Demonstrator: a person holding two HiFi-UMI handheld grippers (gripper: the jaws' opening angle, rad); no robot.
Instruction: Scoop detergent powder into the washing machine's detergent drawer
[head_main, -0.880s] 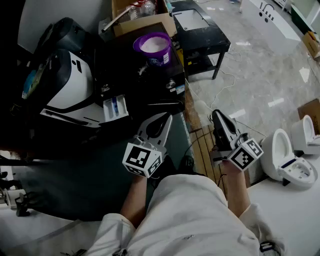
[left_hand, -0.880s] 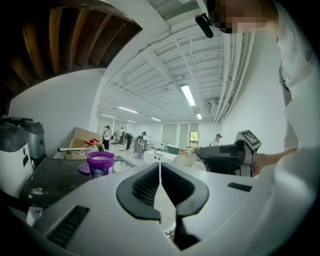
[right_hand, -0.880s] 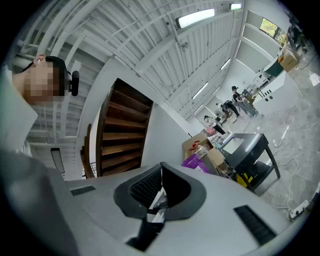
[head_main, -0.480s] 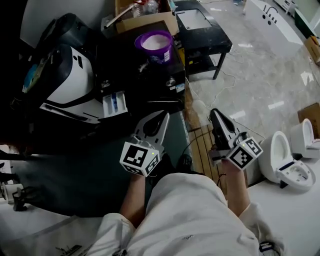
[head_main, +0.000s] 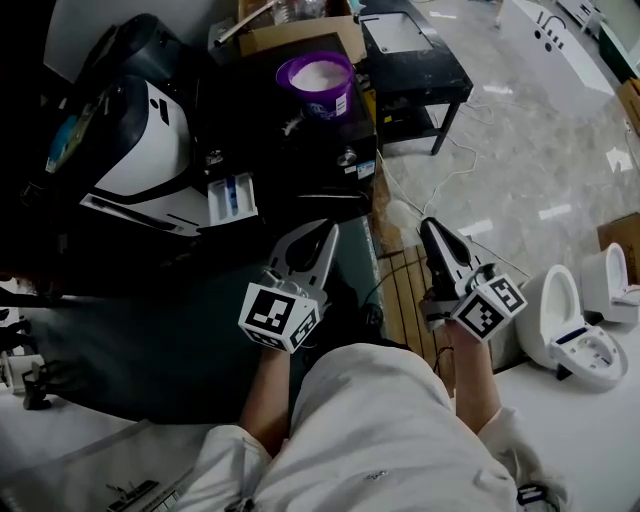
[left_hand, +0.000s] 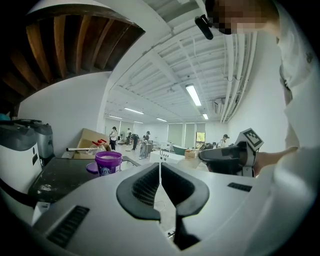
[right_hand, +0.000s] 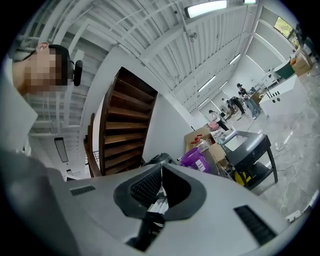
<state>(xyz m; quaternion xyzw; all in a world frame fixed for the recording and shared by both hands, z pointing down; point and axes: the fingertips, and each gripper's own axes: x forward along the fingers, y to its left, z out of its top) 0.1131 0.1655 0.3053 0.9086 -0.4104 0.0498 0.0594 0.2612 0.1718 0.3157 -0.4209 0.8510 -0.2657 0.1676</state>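
Left gripper (left_hand: 160, 170): jaws closed to a thin slit, with nothing between them. Right gripper (right_hand: 161, 172): jaws likewise brought together and empty. In the head view, the left gripper (head_main: 322, 240) and the right gripper (head_main: 432, 230) are held side by side close to the person's body. Both are pointed forward and kept well apart from the work area.

The detergent tub (head_main: 320, 80), purple and lidless, is shown standing upright on the dark table (head_main: 290, 140), with white powder visible inside. It is also seen ahead of the left jaws (left_hand: 108, 162) and, further off, past the right jaws (right_hand: 196, 157). The detergent drawer (head_main: 231, 197) is shown pulled open at the near edge of the dark surface, beside the white-and-black machine body (head_main: 135, 150). Its pale compartments are exposed, and whether any powder lies in them cannot be made out.

No scoop is held, and none can be identified with certainty on the table. Beyond lie a cardboard box (head_main: 300, 35) and a black side stand (head_main: 415, 55).

Progress, as judged: the tub and the drawer are both open, but nothing has been grasped. Taking up a scoop, scooping the powder and carrying it to the drawer are all left to be done.
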